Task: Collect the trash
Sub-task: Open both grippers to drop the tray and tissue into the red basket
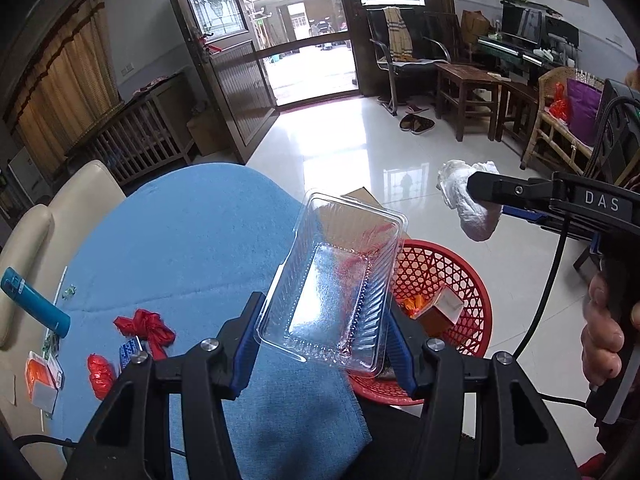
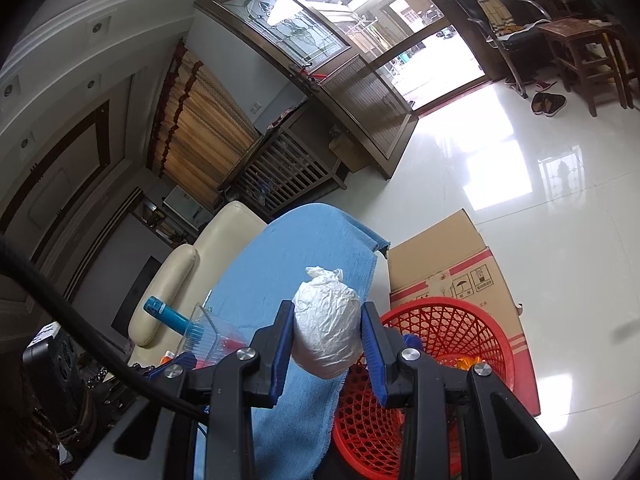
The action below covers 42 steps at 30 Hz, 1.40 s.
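— Over the edge of the blue-clothed table [image 1: 180, 240], what's the left gripper [image 1: 324, 336] got?

— A clear plastic tray [image 1: 336, 280], rectangular and see-through. Its long sides sit against the blue pads, so the jaws are clamped across its short width. Its long axis runs straight out along the fingers, away from the camera and tilted slightly to the right, with the open side facing the lens. The far end hangs past the table edge, above the rim of the red basket [image 1: 452, 276].

— And the right gripper [image 2: 327, 336]?

— Its jaws are pressed on a crumpled white bag [image 2: 326, 328], knotted into an egg-shaped bundle. In the right wrist view the bundle stands nearly on end between the pads, its long axis roughly upright, the twisted knot pointing up and away. In the left wrist view the same bundle [image 1: 468, 200] hangs in the air above the basket's far right side, held at the fingertips.

— What's in the basket?

— A small white-topped box [image 1: 444, 308] and some orange wrapping, seen through the mesh. A cardboard carton [image 2: 452, 260] stands on the floor just behind it.

— Anything left on the table?

— A red crumpled bag [image 1: 146, 328], a smaller red wad [image 1: 100, 372], an orange packet [image 1: 42, 380], and a teal bottle [image 1: 34, 300] lying on its side at the left edge.
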Tool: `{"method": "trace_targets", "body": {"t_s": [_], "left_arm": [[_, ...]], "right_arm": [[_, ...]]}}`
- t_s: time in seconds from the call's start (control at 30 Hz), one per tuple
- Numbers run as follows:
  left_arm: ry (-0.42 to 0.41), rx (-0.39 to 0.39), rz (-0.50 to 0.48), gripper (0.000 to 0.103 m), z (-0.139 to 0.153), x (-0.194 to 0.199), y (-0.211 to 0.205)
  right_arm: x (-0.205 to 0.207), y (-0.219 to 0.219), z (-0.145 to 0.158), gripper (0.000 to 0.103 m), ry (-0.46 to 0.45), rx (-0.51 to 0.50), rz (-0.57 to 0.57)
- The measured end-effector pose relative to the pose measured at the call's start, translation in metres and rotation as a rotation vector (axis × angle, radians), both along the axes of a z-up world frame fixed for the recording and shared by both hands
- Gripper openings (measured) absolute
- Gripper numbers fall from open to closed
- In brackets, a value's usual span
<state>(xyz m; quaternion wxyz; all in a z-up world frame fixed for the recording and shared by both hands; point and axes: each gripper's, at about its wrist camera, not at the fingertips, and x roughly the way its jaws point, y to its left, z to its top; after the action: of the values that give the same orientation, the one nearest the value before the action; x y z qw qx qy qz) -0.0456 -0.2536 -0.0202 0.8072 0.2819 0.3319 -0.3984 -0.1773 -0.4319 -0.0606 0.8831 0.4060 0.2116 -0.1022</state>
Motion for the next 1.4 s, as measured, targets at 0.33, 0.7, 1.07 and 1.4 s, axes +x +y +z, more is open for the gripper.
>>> {"method": "trace_targets", "body": {"t_s": [0.33, 0.7, 1.07, 1.4], "left_arm": [[0.155, -0.005, -0.01, 0.059, -0.017, 0.015, -0.002], [0.208, -0.005, -0.042, 0.061, -0.026, 0.013, -0.008], [0.221, -0.014, 0.004, 0.061, -0.029, 0.023, 0.013], [0.041, -0.027, 0.043, 0.064, -0.008, 0.004, 0.028]], "right_arm": [[-0.001, -0.004, -0.006, 0.037, 0.018, 0.013, -0.015], [0.001, -0.005, -0.018, 0.037, 0.06, 0.027, -0.036], [-0.003, -0.005, -0.023, 0.071, 0.053, 0.019, -0.061], [0.011, 0.014, -0.017, 0.071, 0.071, -0.008, -0.005]]}}
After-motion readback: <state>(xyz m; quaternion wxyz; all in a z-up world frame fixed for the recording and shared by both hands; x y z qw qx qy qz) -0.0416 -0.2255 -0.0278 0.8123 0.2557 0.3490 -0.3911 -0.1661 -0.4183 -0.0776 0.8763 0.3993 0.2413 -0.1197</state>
